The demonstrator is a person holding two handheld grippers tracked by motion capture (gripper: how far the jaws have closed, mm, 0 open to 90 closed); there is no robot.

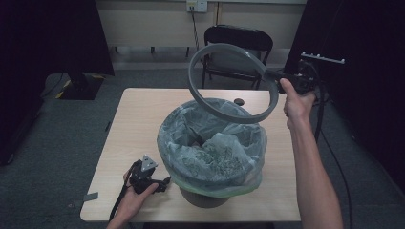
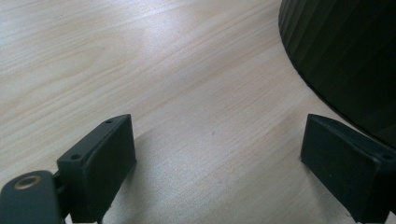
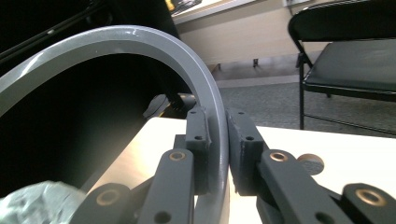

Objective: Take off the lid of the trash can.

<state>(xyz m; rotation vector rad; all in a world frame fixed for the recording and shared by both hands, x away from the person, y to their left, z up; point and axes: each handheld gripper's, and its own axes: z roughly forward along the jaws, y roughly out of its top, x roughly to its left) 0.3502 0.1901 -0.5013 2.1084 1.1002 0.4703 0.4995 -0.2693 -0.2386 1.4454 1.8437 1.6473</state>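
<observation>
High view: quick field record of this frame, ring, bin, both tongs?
ring: grey ring, lifted and tilted above the bin
bin: dark bin on the table, lined with a translucent bag
right tongs: right tongs shut on the ring's rim
left tongs: left tongs open, resting on the table beside the bin

Standing behind the far edge of the wooden table (image 1: 138,124), a black folding chair (image 1: 239,50), seat facing the table. Sitting on the wall above it, a socket (image 1: 197,5), its cable hanging down. Lying underneath all of it, grey carpet (image 1: 57,138).
</observation>
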